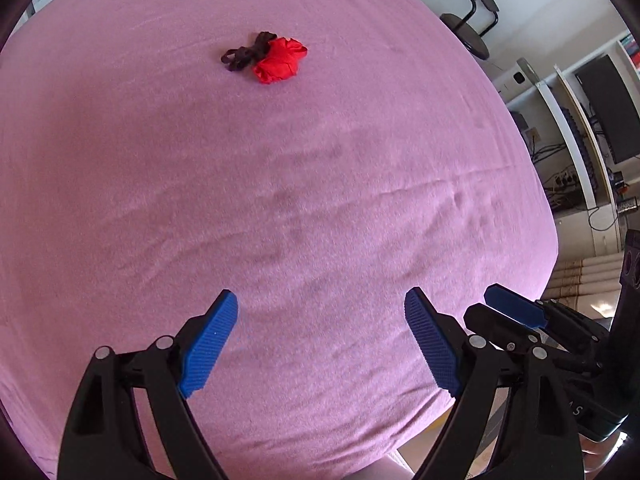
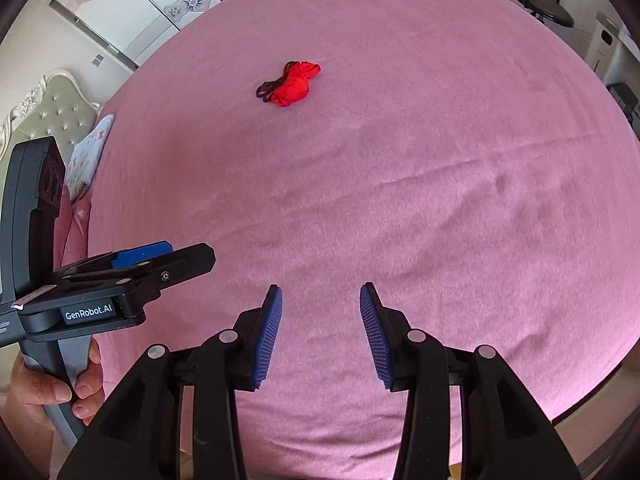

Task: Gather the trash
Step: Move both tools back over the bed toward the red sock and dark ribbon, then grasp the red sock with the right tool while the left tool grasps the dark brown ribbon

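1. We see a bed w/ a pink sheet (image 1: pixel 320 208) filling most of both wrist views; sheet lies mostly flat, w/ shallow creases across the middle and right.
2. Trash: a crumpled red bundle (image 1: pixel 281 59) w/ a dark strap or cord (image 1: pixel 245 55) tangled at its left side. It lies on the sheet toward the far part of the bed, well apart from both grippers. In the right wrist view the same red bundle (image 2: pixel 295 85) sits upper centre, dark strap (image 2: pixel 269 89) again on its left.
3. Left gripper (image 1: pixel 321 338): blue ribbed pads spread wide, released, nothing btwn them; only bare sheet shows in the gap. It hangs over the near part of the bed, pointing steeply down.
4. Right gripper (image 2: pixel 321 334): pads part-way apart, a clear gap btwn them, grasping nothing; sheet visible through the gap.
5. The two grippers are near each other, side by side: the right gripper (image 1: pixel 516 312) shows at the lower right of the left view, and the left gripper (image 2: pixel 160 258) shows at the left of the right view, w/ a person's hand (image 2: pixel 52 392) wrapped round its handle.
6. Around the bed: a black stool (image 1: pixel 472 20) beyond the far right corner, a padded headboard (image 2: pixel 52 108) and a patterned pillow (image 2: pixel 90 152) at the left edge.
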